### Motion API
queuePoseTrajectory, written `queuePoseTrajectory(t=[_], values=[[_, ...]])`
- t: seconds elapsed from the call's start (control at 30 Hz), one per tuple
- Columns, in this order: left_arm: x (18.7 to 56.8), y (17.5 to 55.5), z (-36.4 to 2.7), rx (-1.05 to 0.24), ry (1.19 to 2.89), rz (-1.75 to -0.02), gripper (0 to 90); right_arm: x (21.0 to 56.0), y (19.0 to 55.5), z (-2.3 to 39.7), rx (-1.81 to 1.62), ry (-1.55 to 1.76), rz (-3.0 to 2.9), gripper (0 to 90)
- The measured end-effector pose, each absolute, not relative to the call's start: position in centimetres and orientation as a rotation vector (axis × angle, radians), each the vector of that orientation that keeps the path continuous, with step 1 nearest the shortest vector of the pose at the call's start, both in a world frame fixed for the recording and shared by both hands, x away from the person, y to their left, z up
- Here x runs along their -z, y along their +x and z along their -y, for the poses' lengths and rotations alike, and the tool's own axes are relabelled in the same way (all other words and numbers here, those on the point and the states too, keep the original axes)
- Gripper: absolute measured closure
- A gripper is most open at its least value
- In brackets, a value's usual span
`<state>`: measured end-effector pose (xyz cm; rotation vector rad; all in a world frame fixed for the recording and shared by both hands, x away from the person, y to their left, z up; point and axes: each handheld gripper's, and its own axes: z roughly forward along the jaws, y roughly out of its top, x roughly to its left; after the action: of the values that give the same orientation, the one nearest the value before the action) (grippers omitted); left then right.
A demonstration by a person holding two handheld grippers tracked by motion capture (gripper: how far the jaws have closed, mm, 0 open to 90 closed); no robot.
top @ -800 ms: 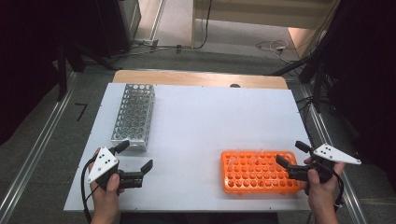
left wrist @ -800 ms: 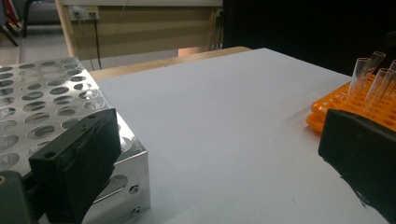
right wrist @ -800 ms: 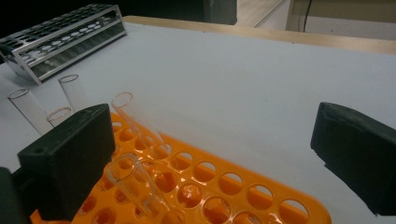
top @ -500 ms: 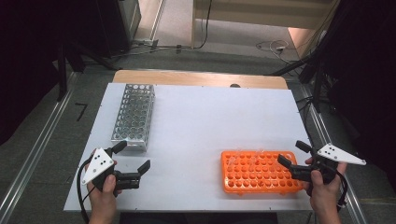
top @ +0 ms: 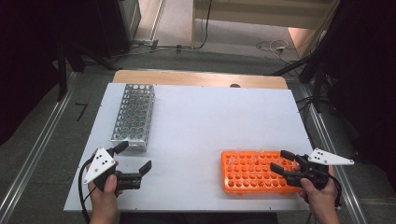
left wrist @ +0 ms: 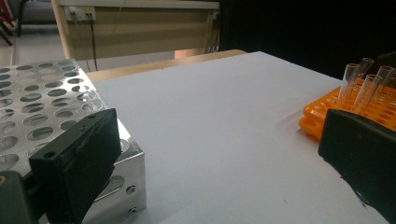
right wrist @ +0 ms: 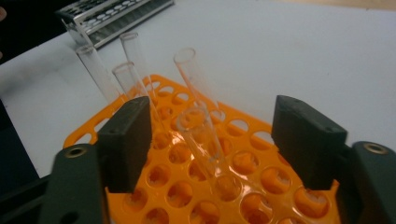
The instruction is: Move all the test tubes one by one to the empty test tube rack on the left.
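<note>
I hold the right gripper [top: 279, 161] over the near right part of the orange rack [top: 243, 184], which sits on the table [top: 210, 121] at my right front. In the right gripper view its jaws stand apart with a clear tube [right wrist: 201, 140] between them; the pads do not yet press on the glass, so it is released, grasping nothing. Four more tubes [right wrist: 133, 77] stand farther back in the same rack, tilted in their holes. The left gripper [top: 135, 161] rests low at my left front with its jaws spread wide and nothing between them, just beside the near end of the metal rack [top: 133, 116], whose holes look empty. I judge the step in hand to be taking the nearest tube. To do it well, I centre the tube between the pads, keep both pads above the rack's top face, and close slowly until the glass is steady. I grip near the upper part so the lift goes straight along the tube's own axis; a sideways pull could bind it in the hole or drag the rack. I watch the neighbouring tubes for contact with the outer jaw faces.
</note>
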<state>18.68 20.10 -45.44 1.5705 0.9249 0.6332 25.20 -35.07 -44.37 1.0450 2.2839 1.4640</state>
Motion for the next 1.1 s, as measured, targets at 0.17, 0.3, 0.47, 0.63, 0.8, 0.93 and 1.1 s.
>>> queuePoseTrajectory(t=[0.17,0.3,0.47,0.63,0.8,0.93,1.1], values=[[45.4,18.7,-20.2,-0.63,1.565,-0.929,0.0,45.1,25.6,35.0,-1.419,1.07,-2.343,42.4],[45.5,18.7,-20.3,-0.627,1.567,-0.931,0.0,45.7,25.2,35.1,-1.365,1.09,-2.393,52.7],[45.5,18.7,-20.3,-0.627,1.567,-0.934,0.0,46.4,24.9,35.6,-1.333,1.104,-2.415,60.8],[45.5,18.7,-20.1,-0.626,1.571,-0.931,0.0,46.6,24.9,35.1,-1.283,1.079,-2.424,63.6],[45.5,18.7,-20.0,-0.622,1.573,-0.931,0.0,46.9,24.8,34.9,-1.248,1.031,-2.404,67.3],[45.5,18.7,-19.9,-0.62,1.574,-0.931,0.0,47.0,24.7,34.4,-1.218,0.993,-2.386,68.7],[45.6,18.8,-19.7,-0.616,1.581,-0.928,0.0,47.0,24.7,34.5,-1.207,0.996,-2.374,73.6]])
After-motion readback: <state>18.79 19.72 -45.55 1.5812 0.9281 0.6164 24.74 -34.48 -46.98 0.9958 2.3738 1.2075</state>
